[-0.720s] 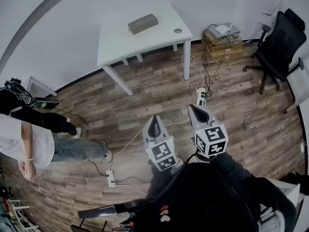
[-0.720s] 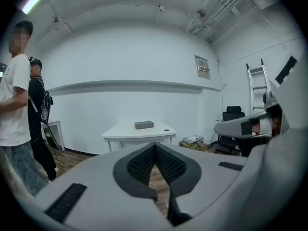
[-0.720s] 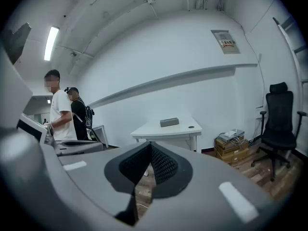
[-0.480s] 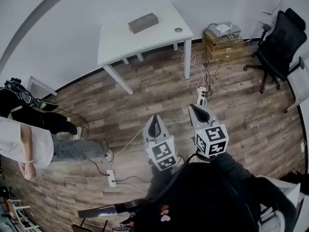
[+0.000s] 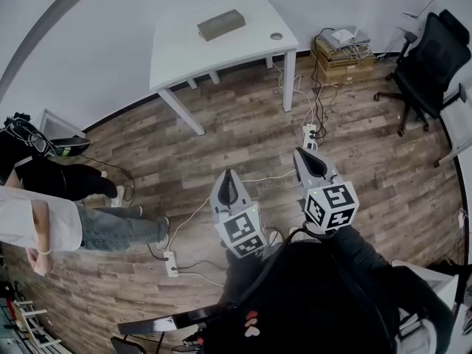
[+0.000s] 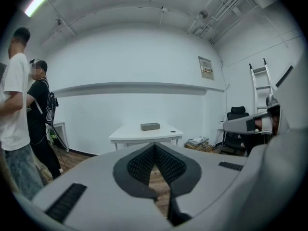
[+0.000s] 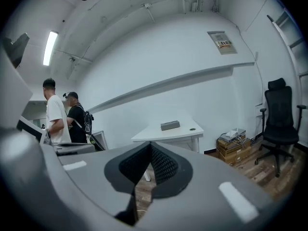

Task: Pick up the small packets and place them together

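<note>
At far left a person in a white shirt (image 5: 40, 223) stands on the wood floor (image 5: 243, 139), at centre a grey box (image 5: 220, 24) lies on the white table (image 5: 236, 50), well beyond the left gripper (image 5: 228, 179) and right gripper (image 5: 301, 157), both with jaws closed and empty, and a black office chair (image 5: 435, 57) stands far right.

bright even ceiling light, strong fisheye curving, dark vignetted corners
</note>
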A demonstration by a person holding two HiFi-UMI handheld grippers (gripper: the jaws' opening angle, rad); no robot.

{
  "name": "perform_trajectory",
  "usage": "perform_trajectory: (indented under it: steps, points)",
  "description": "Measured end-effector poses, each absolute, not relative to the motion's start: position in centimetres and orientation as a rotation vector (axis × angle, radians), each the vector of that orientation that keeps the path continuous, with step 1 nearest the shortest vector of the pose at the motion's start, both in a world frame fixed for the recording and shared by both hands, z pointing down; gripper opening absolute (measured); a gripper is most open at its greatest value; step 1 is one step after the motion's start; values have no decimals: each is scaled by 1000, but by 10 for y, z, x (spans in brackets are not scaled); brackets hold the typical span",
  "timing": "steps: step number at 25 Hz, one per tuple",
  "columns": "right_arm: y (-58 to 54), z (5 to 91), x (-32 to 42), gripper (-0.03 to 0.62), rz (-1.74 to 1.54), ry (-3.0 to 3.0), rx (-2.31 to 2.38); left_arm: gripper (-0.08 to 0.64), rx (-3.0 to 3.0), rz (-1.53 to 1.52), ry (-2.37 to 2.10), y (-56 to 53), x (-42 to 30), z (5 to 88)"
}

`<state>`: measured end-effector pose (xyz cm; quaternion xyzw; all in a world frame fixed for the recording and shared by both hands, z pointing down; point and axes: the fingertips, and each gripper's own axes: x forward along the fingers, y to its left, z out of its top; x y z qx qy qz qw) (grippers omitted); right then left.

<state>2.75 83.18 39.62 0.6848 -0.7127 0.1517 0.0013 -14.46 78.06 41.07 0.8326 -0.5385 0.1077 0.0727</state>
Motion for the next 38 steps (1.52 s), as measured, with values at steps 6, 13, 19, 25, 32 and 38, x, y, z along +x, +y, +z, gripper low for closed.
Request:
perform_trajectory:
  steps: [6, 13, 19, 25, 32, 38]
  points:
    - [827, 392, 35, 2, 486, -2235, 2217, -5, 2422, 305, -1676, 767, -192, 414]
    - [819, 399, 21, 2, 454, -2233, 2253, -5, 2381, 325, -1642, 749, -213, 442]
    - [763, 414, 30, 2, 461, -2248, 2227, -5, 2345, 332, -1659, 699, -206, 454]
    - [662, 411, 58, 2, 435, -2268, 2183, -5, 2347, 347, -1664, 612, -172, 454]
    - [542, 405, 114, 2, 445, -2246, 2152, -5, 2394, 319, -1672, 494, -108, 426]
    - [469, 397, 140, 2, 428, -2319, 2098, -5, 2428, 252, -1675, 427, -72, 415]
